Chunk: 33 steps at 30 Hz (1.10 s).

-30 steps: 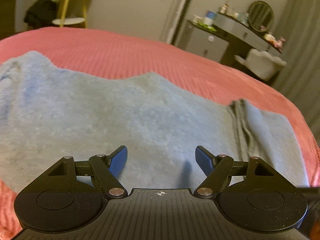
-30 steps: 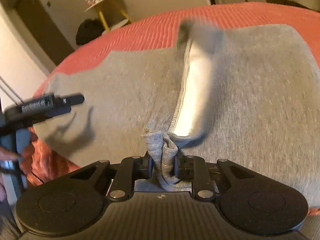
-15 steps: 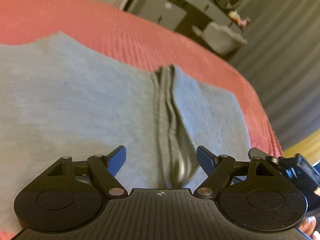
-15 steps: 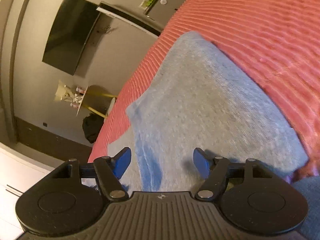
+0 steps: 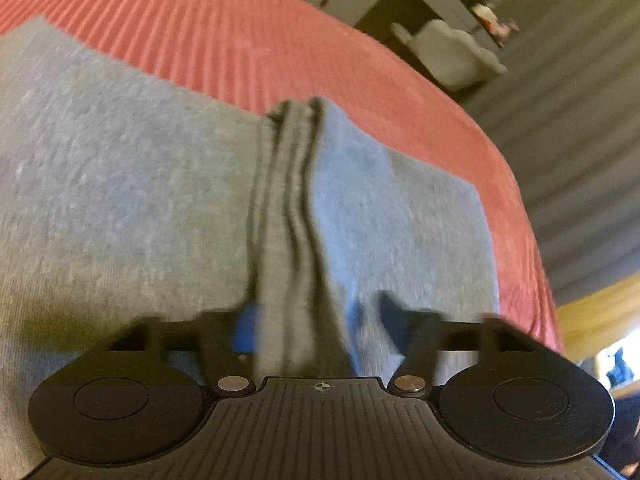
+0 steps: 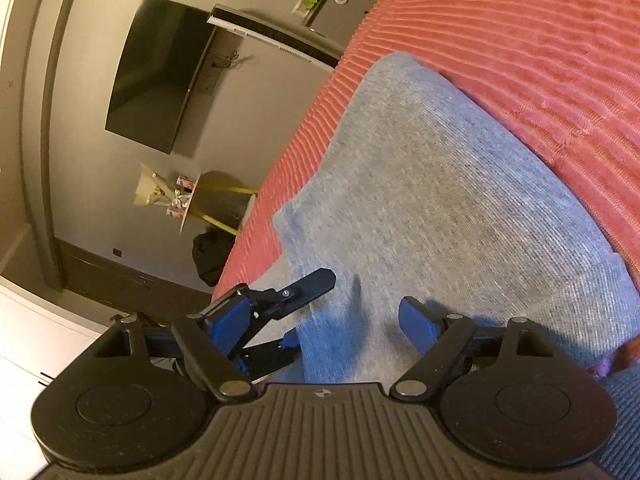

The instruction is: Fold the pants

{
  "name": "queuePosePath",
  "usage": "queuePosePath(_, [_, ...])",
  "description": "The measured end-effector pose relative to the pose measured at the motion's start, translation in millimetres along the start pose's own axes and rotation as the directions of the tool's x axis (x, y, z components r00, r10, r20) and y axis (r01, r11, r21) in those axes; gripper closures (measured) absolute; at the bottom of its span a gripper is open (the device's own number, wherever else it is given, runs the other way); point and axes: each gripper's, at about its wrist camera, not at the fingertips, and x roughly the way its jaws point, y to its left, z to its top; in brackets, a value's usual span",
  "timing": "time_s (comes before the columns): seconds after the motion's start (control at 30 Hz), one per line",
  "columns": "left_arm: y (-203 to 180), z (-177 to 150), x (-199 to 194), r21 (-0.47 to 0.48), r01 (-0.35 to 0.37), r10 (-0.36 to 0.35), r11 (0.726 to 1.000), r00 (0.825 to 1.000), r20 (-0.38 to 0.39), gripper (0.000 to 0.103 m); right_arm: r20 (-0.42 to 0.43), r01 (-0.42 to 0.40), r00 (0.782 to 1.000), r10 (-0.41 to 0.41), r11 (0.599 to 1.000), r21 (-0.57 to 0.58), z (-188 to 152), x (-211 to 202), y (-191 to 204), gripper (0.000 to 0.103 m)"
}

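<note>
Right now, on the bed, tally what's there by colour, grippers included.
Grey: 1, the pants
Red: 1, the bedspread
Black with blue pads: 2, the left gripper with its jaws around the pants' raised fold and the right gripper, open
Total: 4

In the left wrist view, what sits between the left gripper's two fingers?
The raised, stacked fold ridge of the grey pants runs up between the open fingers of the left gripper; that view is blurred.
</note>
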Motion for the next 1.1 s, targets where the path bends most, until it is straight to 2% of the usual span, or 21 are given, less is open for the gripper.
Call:
queuePosePath(0.03, [5.3,3.7,2.1,-0.037,0.006,-0.006,0.999,1.000,-0.018,0.083,-0.002,-0.003,1.000,0.003,1.000,0.000,-0.2,0.3,0.0,0.020])
queuePosePath(0.07, [8.1,3.1,0.4,-0.066,0.020,-0.021,0.998,1.000,-0.021,0.084,-0.002,-0.006,1.000,0.006,1.000,-0.001,-0.5,0.0,-0.1,0.019])
queuePosePath(0.27, [-10.8,-2.6,-20.3,0.022,0.025,-0.026,0.999,0.999,0.040,0.086,0.023,-0.026,0.999,0.026,1.000,-0.008,-1.4,-1.2,4.2,0.019])
queuePosePath(0.4, [-9.0,0.3,-41.7,0.009,0.049,-0.050,0.999,0.996,0.075,0.086,0.063,-0.030,0.998,0.030,1.000,-0.006,-1.8,-9.0,5.9,0.014])
queuePosePath(0.6, [6.8,1.3,-70.3,0.016,-0.011,0.009,1.000,0.993,0.117,0.086,0.098,-0.021,0.995,0.021,1.000,-0.001,-0.1,-19.2,8.5,0.009])
queuePosePath(0.7, [25.7,-2.5,-86.4,0.030,-0.075,0.071,0.997,0.990,0.126,0.086,0.116,0.000,0.993,0.000,1.000,0.007,1.0,-21.6,5.7,0.008])
queuePosePath(0.8, [40.1,-9.8,-92.2,0.022,-0.111,0.108,0.994,0.986,0.130,0.084,0.081,0.020,0.996,-0.022,1.000,0.022,1.6,-12.7,3.0,0.008])
queuePosePath(0.9, [48.6,-18.6,-91.6,0.000,-0.112,0.111,0.994,0.982,0.154,0.071,0.063,0.071,0.996,-0.068,0.996,-0.045,-0.6,-0.8,12.4,0.008])
queuePosePath(0.93, [49.6,-22.9,-90.5,-0.001,-0.120,0.118,0.993,0.979,0.166,0.063,0.066,0.100,0.993,-0.094,0.991,-0.088,-2.5,2.7,18.4,0.011])
queuePosePath(0.97, [50.0,-25.6,-88.9,0.000,-0.118,0.117,0.993,0.977,0.176,0.060,0.068,0.119,0.991,-0.111,0.985,-0.126,-5.2,4.9,24.5,0.013])
queuePosePath(1.03, [54.1,-29.9,-84.0,-0.003,-0.096,0.095,0.995,0.979,0.182,0.053,0.060,0.146,0.989,-0.137,0.972,-0.183,-8.5,10.3,33.7,0.031])
queuePosePath(1.07, [54.8,-30.9,-81.7,-0.008,-0.098,0.097,0.995,0.977,0.189,0.053,0.054,0.166,0.986,-0.158,0.965,-0.204,-10.1,13.4,36.7,0.037])
queuePosePath(1.1, [55.5,-31.8,-81.7,-0.004,-0.100,0.099,0.995,0.975,0.200,0.053,0.047,0.189,0.982,-0.183,0.957,-0.219,-11.0,16.5,39.4,0.046])
